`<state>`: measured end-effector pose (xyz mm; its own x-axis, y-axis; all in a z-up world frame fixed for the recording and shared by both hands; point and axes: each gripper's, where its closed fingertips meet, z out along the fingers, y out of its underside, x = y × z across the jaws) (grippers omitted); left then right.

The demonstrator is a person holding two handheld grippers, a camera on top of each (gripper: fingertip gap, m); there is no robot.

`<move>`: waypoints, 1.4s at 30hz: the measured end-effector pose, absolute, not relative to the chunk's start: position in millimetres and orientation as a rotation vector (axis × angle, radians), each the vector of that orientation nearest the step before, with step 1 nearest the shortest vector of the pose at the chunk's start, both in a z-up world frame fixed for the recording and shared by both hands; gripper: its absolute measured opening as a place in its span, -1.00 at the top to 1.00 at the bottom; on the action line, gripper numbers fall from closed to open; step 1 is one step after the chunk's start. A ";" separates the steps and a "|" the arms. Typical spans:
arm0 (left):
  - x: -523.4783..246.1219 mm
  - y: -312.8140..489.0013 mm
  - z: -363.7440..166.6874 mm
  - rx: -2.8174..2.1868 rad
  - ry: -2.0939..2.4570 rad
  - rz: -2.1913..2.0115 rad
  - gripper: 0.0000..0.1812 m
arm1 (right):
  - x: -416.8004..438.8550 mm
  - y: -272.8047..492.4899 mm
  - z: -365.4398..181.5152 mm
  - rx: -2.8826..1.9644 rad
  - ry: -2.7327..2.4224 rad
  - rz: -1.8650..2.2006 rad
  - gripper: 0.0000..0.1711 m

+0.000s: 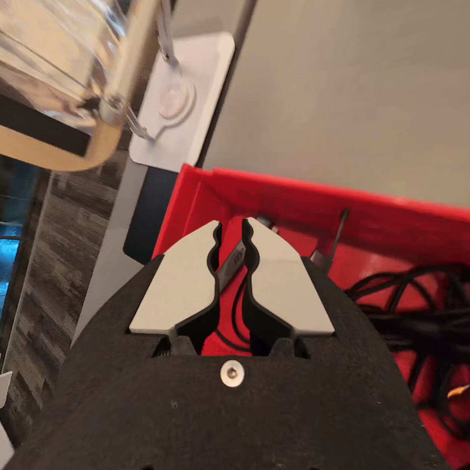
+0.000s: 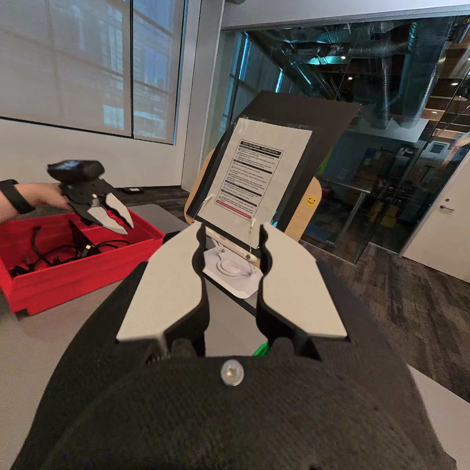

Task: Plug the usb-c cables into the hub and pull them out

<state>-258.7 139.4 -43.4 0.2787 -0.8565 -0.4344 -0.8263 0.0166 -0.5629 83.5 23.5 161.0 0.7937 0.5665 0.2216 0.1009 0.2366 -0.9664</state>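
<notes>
My left gripper (image 1: 231, 223) hangs over the red bin (image 1: 330, 195), nose down near its far-left corner; its jaws stand slightly apart, framing a grey hub (image 1: 232, 262) without, I judge, pinching it yet; the black usb-c cables (image 1: 419, 305) lie tangled toward the bin's right side, kept together there for easy reach; my right gripper (image 2: 230, 231) waits wide open and empty over the table (image 2: 50, 356), aimed at a propped instruction sheet (image 2: 256, 178) by the far edge, presumably parked clear until a cable needs plugging.
</notes>
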 end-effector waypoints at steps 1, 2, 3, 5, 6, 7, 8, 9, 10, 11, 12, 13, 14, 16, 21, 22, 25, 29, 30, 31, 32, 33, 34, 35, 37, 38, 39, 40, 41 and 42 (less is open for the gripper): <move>-266.1 142.0 -53.0 -1.811 1.587 -0.042 0.84 | 84.3 22.9 162.6 -1.307 -0.607 0.358 0.53; -273.1 141.8 -63.9 -1.849 1.660 -0.036 0.79 | 84.8 22.6 163.6 -1.303 -0.605 0.359 0.53; -280.0 143.4 -73.3 -1.884 1.722 -0.007 0.76 | 84.5 22.9 163.4 -1.305 -0.607 0.354 0.53; -290.4 147.9 -91.3 -1.927 1.825 0.051 0.68 | 82.2 24.4 160.0 -1.323 -0.626 0.336 0.52; -298.0 153.0 -98.9 -1.960 1.858 0.108 0.67 | 80.9 25.5 158.1 -1.333 -0.635 0.323 0.52; -304.2 158.1 -105.4 -1.997 1.878 0.154 0.60 | 79.0 26.5 156.0 -1.342 -0.646 0.310 0.52; -307.0 161.6 -110.9 -2.022 1.894 0.166 0.57 | 76.7 27.3 154.1 -1.350 -0.659 0.300 0.51; -307.7 163.8 -115.3 -2.026 1.912 0.162 0.56 | 74.2 28.1 152.1 -1.358 -0.673 0.290 0.51; -308.0 164.5 -119.5 -2.015 1.940 0.156 0.57 | 71.9 29.2 150.1 -1.365 -0.687 0.277 0.51; -308.6 165.2 -123.4 -1.997 1.972 0.160 0.57 | 70.0 30.3 148.0 -1.372 -0.698 0.263 0.51; -309.4 165.6 -127.6 -1.974 2.007 0.168 0.57 | 68.5 31.8 146.0 -1.379 -0.707 0.247 0.51; -311.3 166.8 -131.9 -1.951 2.040 0.185 0.57 | 66.7 33.3 143.7 -1.387 -0.717 0.234 0.51; -314.9 168.5 -136.1 -1.934 2.076 0.219 0.58 | 65.0 34.8 141.0 -1.396 -0.728 0.224 0.51; -320.0 172.2 -143.1 -1.900 2.134 0.276 0.59 | 62.2 38.6 136.1 -1.413 -0.742 0.203 0.51; -320.0 168.7 -147.3 -1.929 2.203 0.219 0.69 | 52.6 48.4 121.2 -1.460 -0.792 0.171 0.51; -320.2 168.1 -147.7 -1.946 2.203 0.205 0.70 | 50.7 50.2 117.3 -1.471 -0.809 0.156 0.51; -323.8 173.9 -146.8 -1.968 2.151 0.263 1.00 | 45.2 53.0 107.0 -1.494 -0.872 0.098 0.51; -332.2 180.0 -136.3 -1.898 2.039 0.416 1.00 | 33.1 51.1 101.0 -1.483 -0.944 0.083 0.51; -332.2 179.4 -131.7 -1.885 2.014 0.418 1.00 | 30.7 50.6 99.8 -1.480 -0.958 0.080 0.51; -331.0 178.8 -127.6 -1.871 1.992 0.400 1.00 | 29.3 50.6 98.7 -1.480 -0.968 0.073 0.51; -328.1 180.9 -123.3 -1.851 1.957 0.379 1.00 | 28.3 50.4 97.9 -1.480 -0.975 0.067 0.51; -325.8 182.4 -121.1 -1.838 1.943 0.357 1.00 | 27.3 50.1 97.6 -1.478 -0.980 0.067 0.50; -324.6 182.6 -121.2 -1.833 1.956 0.339 0.99 | 26.2 49.4 97.6 -1.475 -0.984 0.072 0.50; -323.3 182.3 -123.6 -1.834 1.981 0.316 0.90 | 25.4 48.5 97.9 -1.470 -0.987 0.079 0.51; -320.2 186.6 -128.4 -1.840 2.007 0.329 0.80 | 25.2 46.8 99.4 -1.460 -0.990 0.088 0.51; -316.5 186.7 -130.9 -1.836 2.025 0.330 0.76 | 25.9 46.2 100.0 -1.459 -0.989 0.091 0.51; -312.8 186.7 -133.2 -1.817 2.048 0.342 0.76 | 26.7 45.4 100.9 -1.457 -0.989 0.092 0.51; -311.0 186.7 -135.8 -1.790 2.080 0.369 0.76 | 27.5 44.8 102.0 -1.451 -0.988 0.092 0.51; -311.3 185.6 -139.5 -1.775 2.119 0.388 0.75 | 28.3 44.1 103.4 -1.446 -0.986 0.093 0.51; -312.1 183.3 -142.3 -1.780 2.151 0.385 0.82 | 28.7 43.6 104.4 -1.442 -0.984 0.100 0.51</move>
<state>-312.1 183.3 -142.3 -0.1708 -0.8957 -0.4106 -0.9825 0.1864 0.0022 28.7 43.6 104.4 0.6234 0.6025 0.4984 0.4901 0.1955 -0.8495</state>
